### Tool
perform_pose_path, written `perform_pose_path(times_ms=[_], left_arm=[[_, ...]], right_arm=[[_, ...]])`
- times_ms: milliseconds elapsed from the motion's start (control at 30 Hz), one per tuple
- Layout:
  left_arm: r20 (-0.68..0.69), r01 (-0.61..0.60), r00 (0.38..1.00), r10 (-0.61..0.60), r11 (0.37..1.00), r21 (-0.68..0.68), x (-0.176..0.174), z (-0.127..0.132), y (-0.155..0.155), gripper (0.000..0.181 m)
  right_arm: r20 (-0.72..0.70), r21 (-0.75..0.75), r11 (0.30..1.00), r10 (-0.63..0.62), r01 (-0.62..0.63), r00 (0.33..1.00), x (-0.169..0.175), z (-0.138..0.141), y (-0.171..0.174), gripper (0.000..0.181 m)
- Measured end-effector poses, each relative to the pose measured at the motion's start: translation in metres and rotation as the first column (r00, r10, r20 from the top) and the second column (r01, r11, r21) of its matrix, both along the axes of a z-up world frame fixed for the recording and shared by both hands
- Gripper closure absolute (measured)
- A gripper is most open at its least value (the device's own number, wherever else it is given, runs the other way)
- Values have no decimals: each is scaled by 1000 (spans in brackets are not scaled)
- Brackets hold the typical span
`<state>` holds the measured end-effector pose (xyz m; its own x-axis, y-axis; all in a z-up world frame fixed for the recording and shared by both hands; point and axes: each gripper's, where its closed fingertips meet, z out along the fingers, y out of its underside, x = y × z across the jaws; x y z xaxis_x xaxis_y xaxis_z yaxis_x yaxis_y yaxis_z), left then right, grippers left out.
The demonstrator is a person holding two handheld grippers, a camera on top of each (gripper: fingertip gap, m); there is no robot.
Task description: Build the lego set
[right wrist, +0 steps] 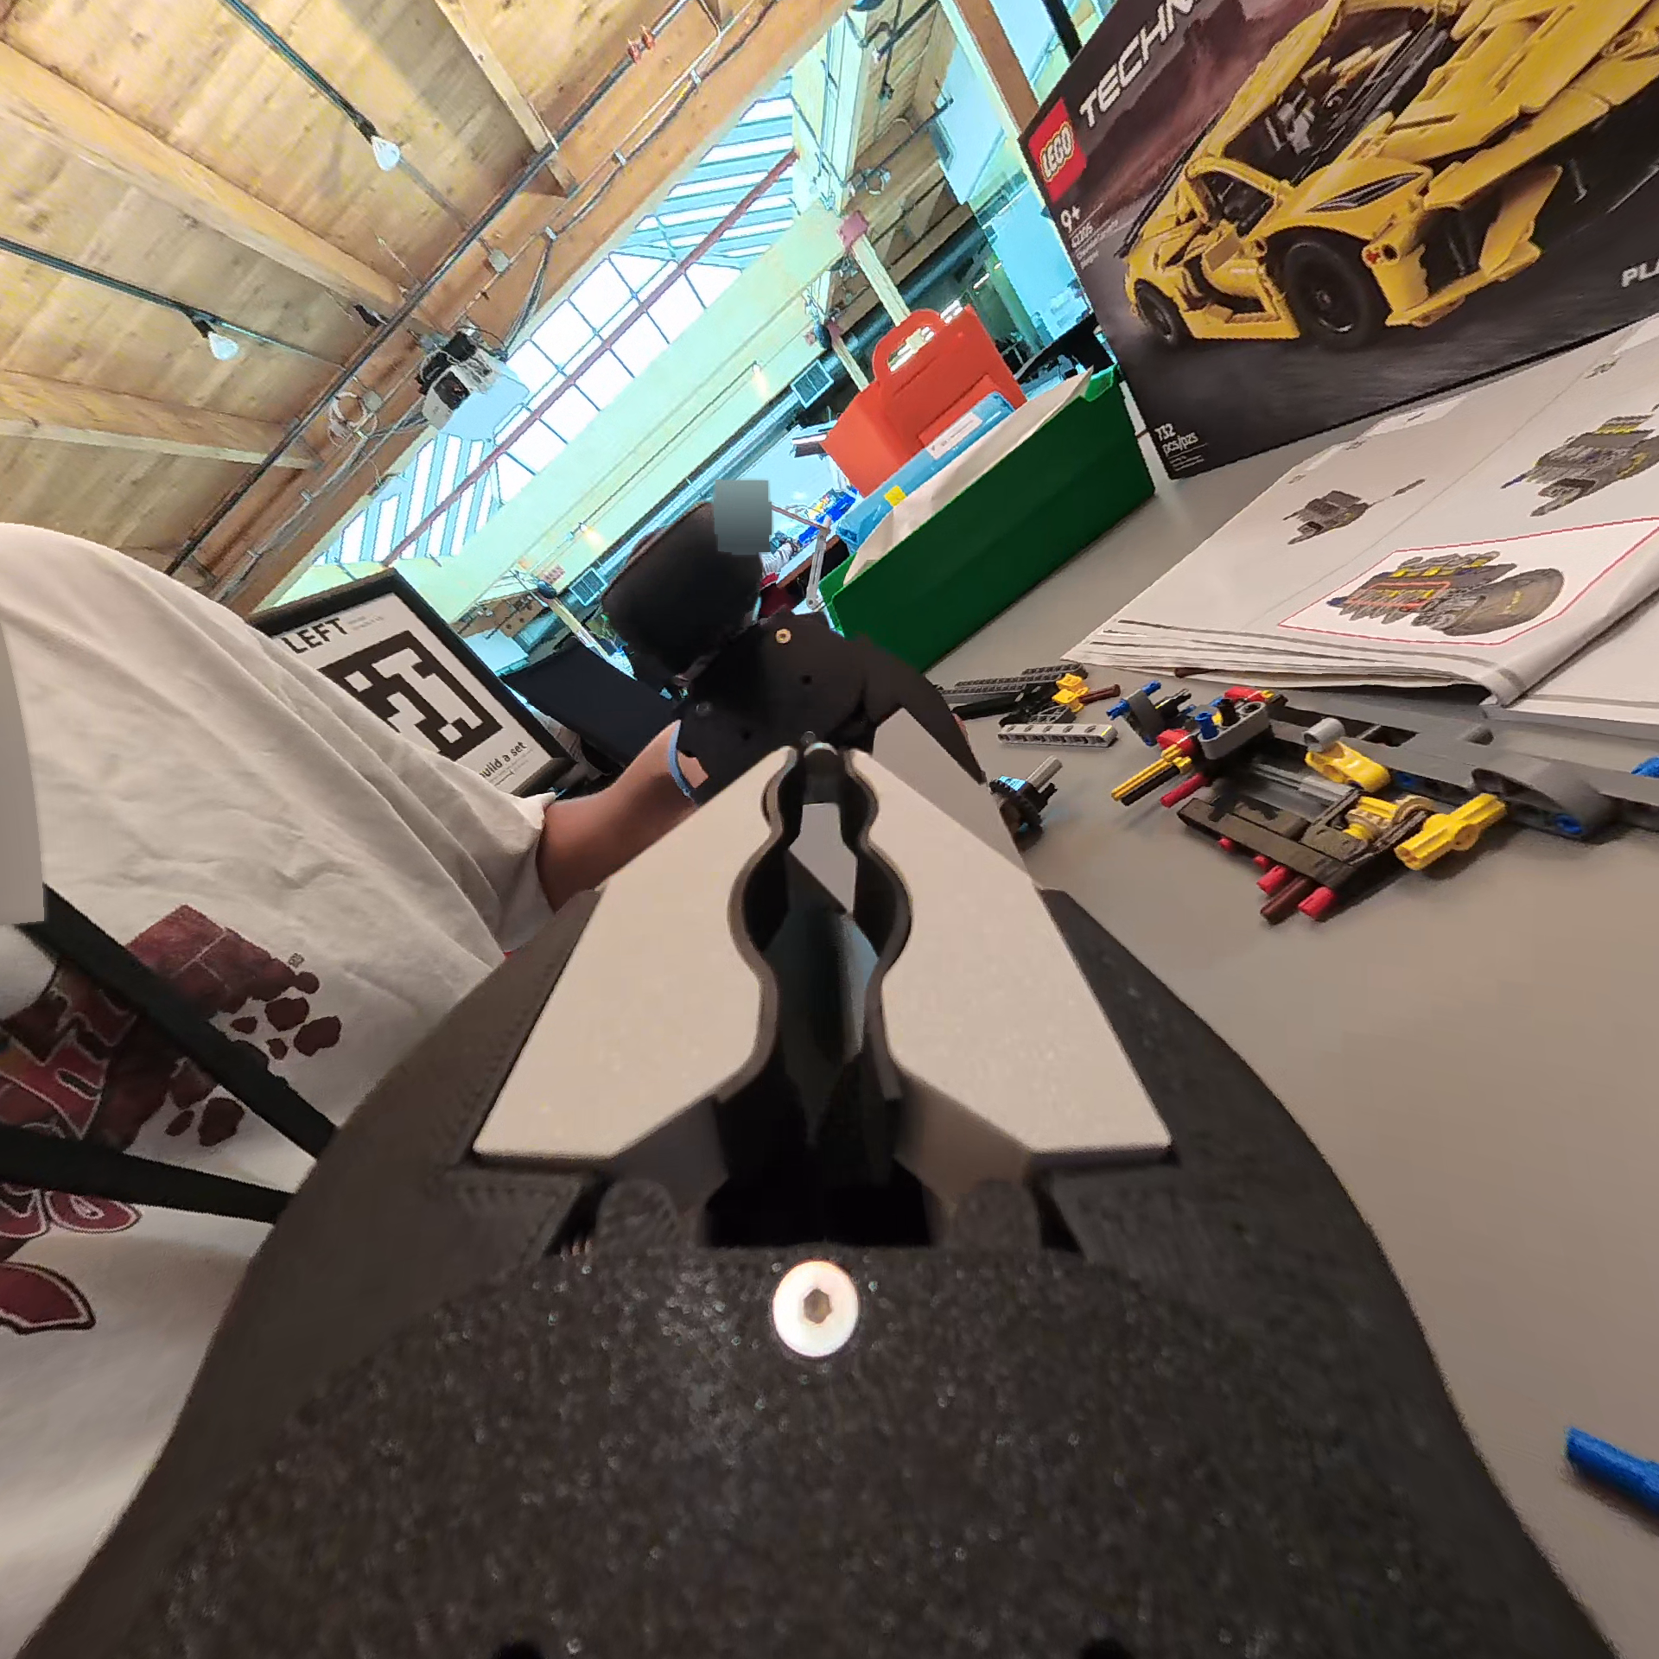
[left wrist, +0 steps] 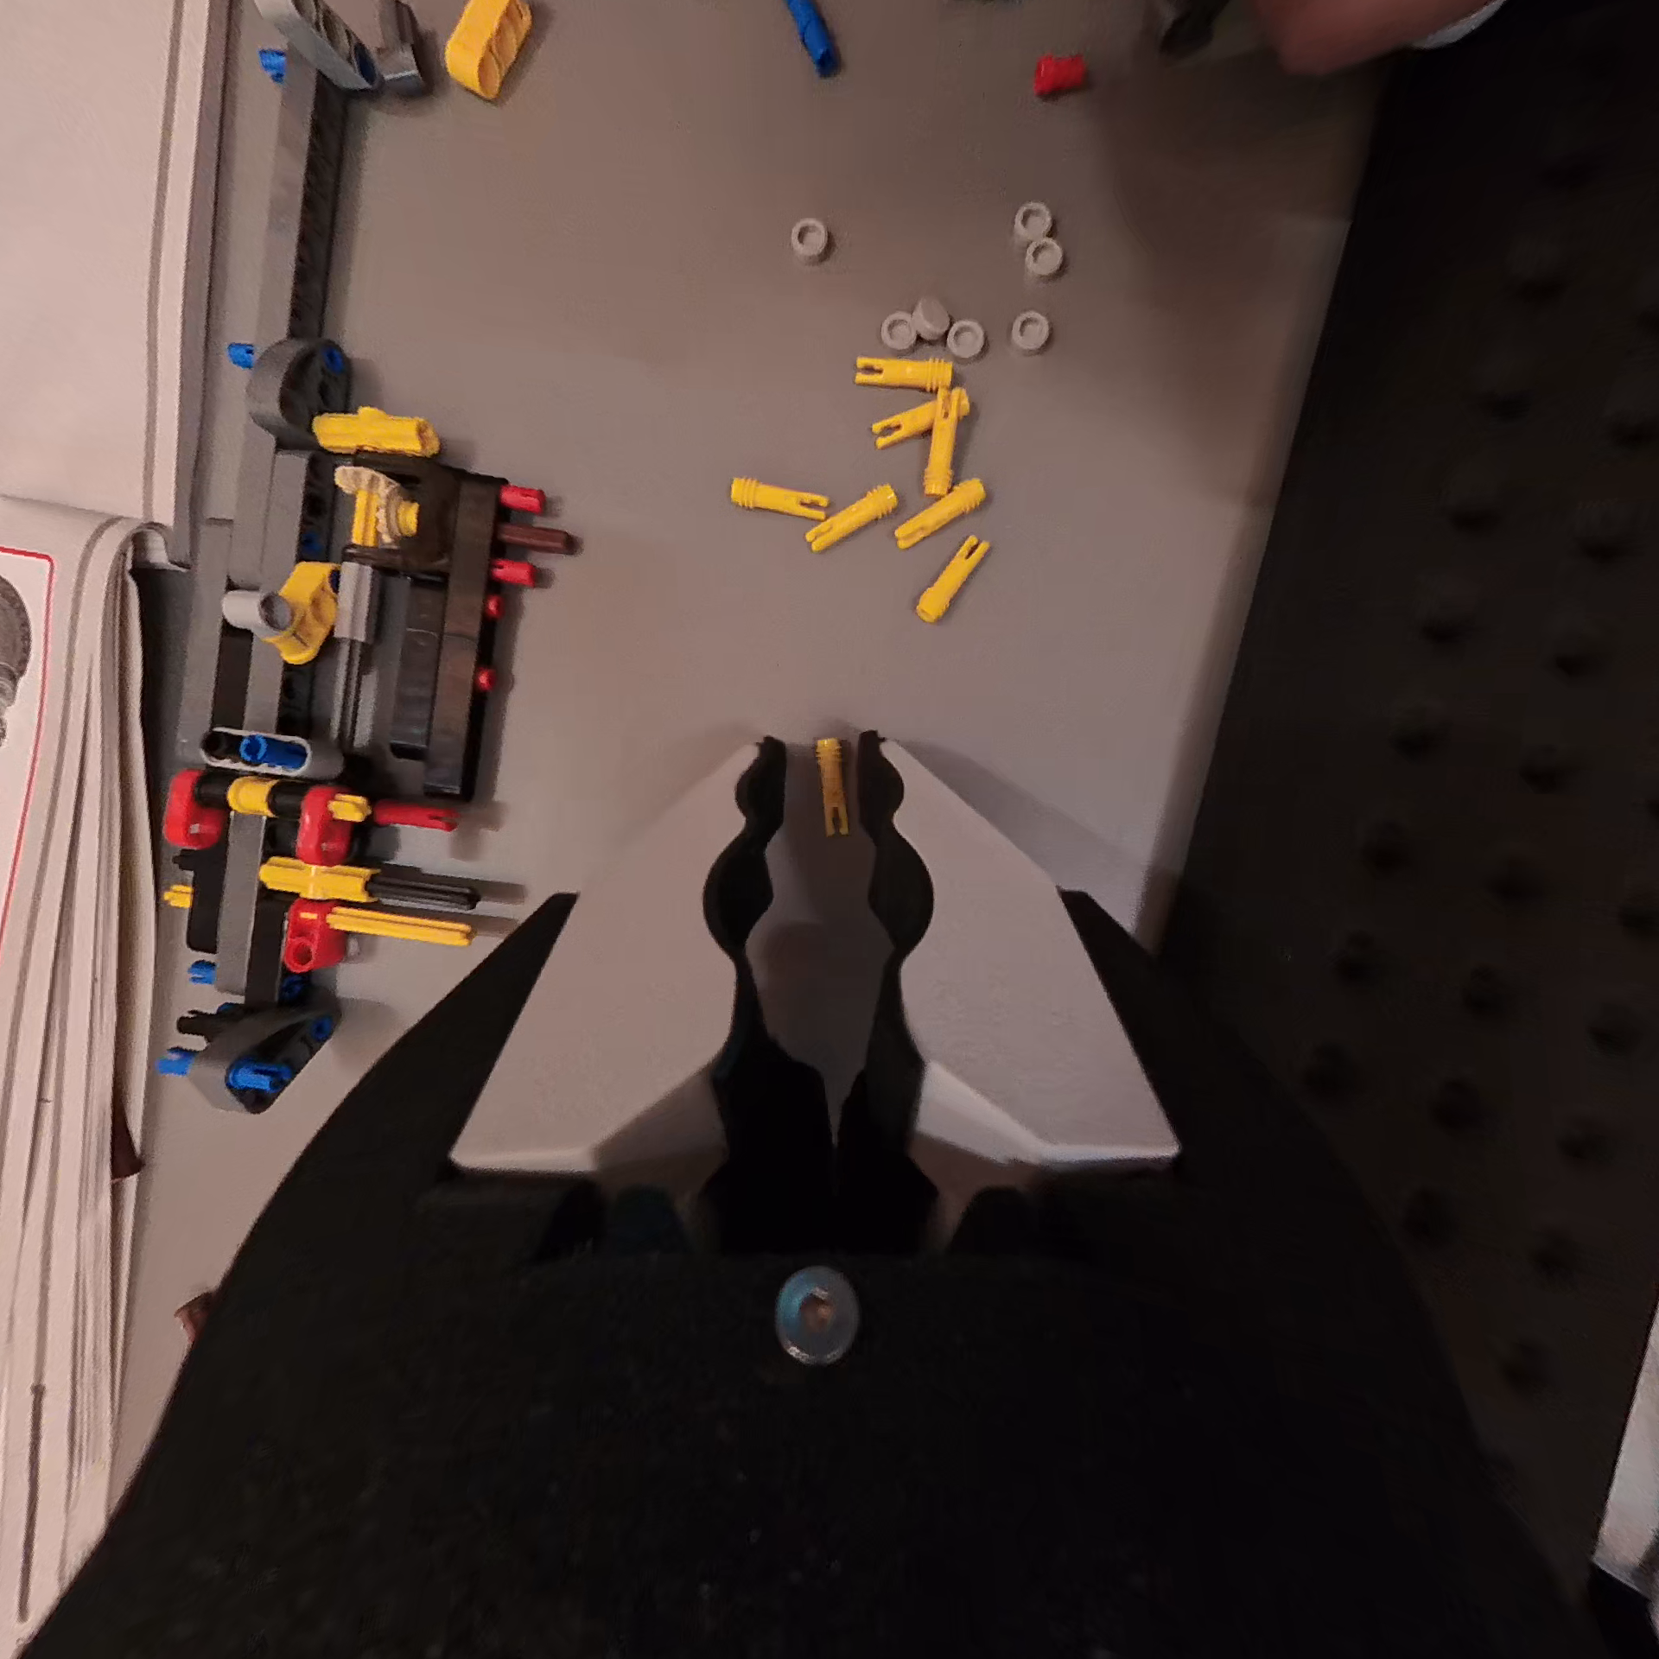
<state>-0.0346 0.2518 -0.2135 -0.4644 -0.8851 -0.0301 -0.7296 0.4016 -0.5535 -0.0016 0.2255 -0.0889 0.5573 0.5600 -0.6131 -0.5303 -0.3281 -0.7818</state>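
In the left wrist view my left gripper (left wrist: 821,745) is open, low over the grey table (left wrist: 628,314). One yellow pin (left wrist: 831,786) lies lengthwise between its fingers, close to the right one. Several more yellow pins (left wrist: 907,476) and grey bushes (left wrist: 965,337) lie just ahead. The part-built Lego frame (left wrist: 359,673) is to the left; it also shows in the right wrist view (right wrist: 1347,808). My right gripper (right wrist: 821,763) is raised and nearly closed on a small grey piece (right wrist: 815,750). The left gripper (right wrist: 781,682) shows beyond it.
The instruction booklet (left wrist: 63,808) lies left of the frame and shows open in the right wrist view (right wrist: 1436,574), by the set's box (right wrist: 1347,224) and a green bin (right wrist: 987,539). Loose yellow (left wrist: 489,40), blue (left wrist: 812,36) and red (left wrist: 1057,74) parts lie far ahead. A dark studded mat (left wrist: 1481,628) borders the right. The left gripper's tips are roughly 12 cm from the right gripper's.
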Motion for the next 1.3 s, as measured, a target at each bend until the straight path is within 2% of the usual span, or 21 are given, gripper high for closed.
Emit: perform_pose_path(times_ms=[33,233,333,400,500,800,900,1067,1200,1300], left_arm=[[-3,-1,1000,1,1000,-1,0,0,0,176],[13,-17,1000,17,1000,-3,-1,1,3,177],[100,2,995,4,998,-56,-1,20,-7,176],[80,23,997,-18,997,-67,-9,24,-15,176],[55,73,996,-69,995,-63,-19,20,-25,176],[57,92,994,-93,996,16,-23,-1,-28,176],[90,124,988,-123,992,-5,-26,4,-32,168],[90,87,992,-85,996,-23,-31,0,-22,167],[143,104,985,-93,992,-73,-28,-1,-25,177],[195,127,974,-112,990,-66,-23,-1,-26,177]], right_arm=[[-1,0,1000,-1,1,1000,0,0,0,175],[-8,1,1000,-29,29,1000,6,0,1,175],[-11,2,999,-52,52,999,11,1,3,175],[-18,-5,999,-48,48,999,10,0,4,175],[-5,-8,999,-43,43,999,8,-2,5,175],[-4,-11,1000,-25,25,1000,4,-3,4,175],[3,-12,1000,-13,13,1000,1,-4,4,175],[1,-11,1000,-6,6,1000,0,-3,3,175],[-3,-11,1000,0,0,1000,-1,-3,3,175],[1,-13,1000,-1,1,1000,-1,-4,3,175]])
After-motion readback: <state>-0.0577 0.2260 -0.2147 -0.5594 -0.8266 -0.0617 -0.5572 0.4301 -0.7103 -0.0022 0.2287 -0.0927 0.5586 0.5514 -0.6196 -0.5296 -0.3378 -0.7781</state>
